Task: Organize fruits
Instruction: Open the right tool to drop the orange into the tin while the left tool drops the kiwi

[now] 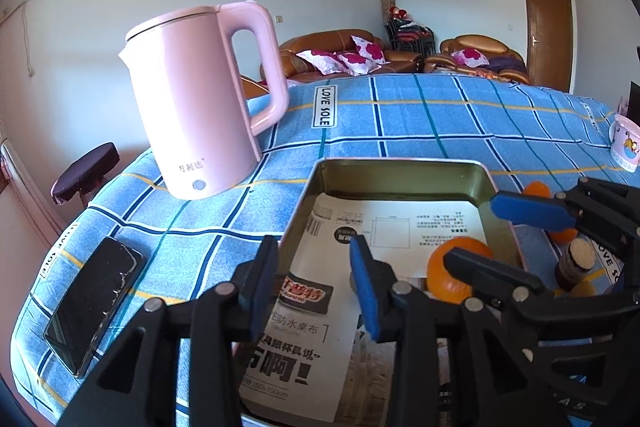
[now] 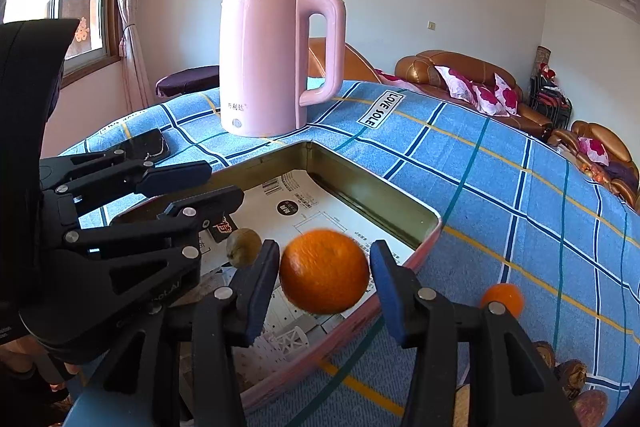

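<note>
A metal tin (image 1: 396, 169) (image 2: 376, 195) lined with printed paper lies on the blue checked cloth. In the right wrist view an orange (image 2: 324, 271) sits between the spread fingers of my right gripper (image 2: 324, 287), with gaps on both sides, over the tin's near edge. A kiwi (image 2: 244, 247) lies in the tin beside it. My left gripper (image 1: 316, 287) is open and empty over the tin's left side; it shows at the left of the right wrist view (image 2: 208, 183). The orange (image 1: 452, 271) also shows in the left wrist view behind the right gripper (image 1: 476, 231).
A pink kettle (image 1: 200, 99) (image 2: 272, 63) stands behind the tin. A phone (image 1: 92, 303) lies left on the cloth. Another orange (image 2: 504, 299), walnuts (image 2: 568, 375) and a dark bottle (image 1: 572, 263) lie right of the tin. A mug (image 1: 626, 143) stands at far right.
</note>
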Available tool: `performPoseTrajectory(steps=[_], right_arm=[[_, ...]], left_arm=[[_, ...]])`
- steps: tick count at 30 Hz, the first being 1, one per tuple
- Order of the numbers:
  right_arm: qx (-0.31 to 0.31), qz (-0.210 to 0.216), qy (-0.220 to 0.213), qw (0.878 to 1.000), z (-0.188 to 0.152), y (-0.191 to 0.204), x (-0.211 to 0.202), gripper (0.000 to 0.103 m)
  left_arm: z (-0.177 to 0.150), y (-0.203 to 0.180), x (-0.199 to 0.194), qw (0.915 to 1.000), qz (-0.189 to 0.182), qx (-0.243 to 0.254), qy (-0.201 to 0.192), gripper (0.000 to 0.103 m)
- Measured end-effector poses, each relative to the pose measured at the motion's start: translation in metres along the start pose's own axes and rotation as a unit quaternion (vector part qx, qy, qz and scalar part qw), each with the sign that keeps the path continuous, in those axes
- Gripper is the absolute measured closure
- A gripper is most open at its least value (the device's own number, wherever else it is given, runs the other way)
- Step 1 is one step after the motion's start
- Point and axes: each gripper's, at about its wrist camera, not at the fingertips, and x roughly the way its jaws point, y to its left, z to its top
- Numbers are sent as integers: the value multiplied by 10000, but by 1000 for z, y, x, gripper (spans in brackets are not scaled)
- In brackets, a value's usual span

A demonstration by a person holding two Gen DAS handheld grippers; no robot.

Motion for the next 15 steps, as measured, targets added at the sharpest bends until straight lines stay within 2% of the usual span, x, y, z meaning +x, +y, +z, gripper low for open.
performPoseTrajectory(steps=[3,9,12,15], right_arm=[[69,-41,-37,10000,-1,-3,-2,46],[168,-196,-228,9994,-4,-9,-20,45],[196,-330,-360,9986,-7,-15,-40,44],[275,-490,-471,9973,-14,-26,-61,40]], left_arm=[[-2,7,-7,9998,-28,-195,-87,39],[-4,5,-32,9982,-273,-331,-411,25],[-2,-4,-46,9968,-422,-362,-576,21],[-2,-18,-57,9953,-621,-319,-672,19]])
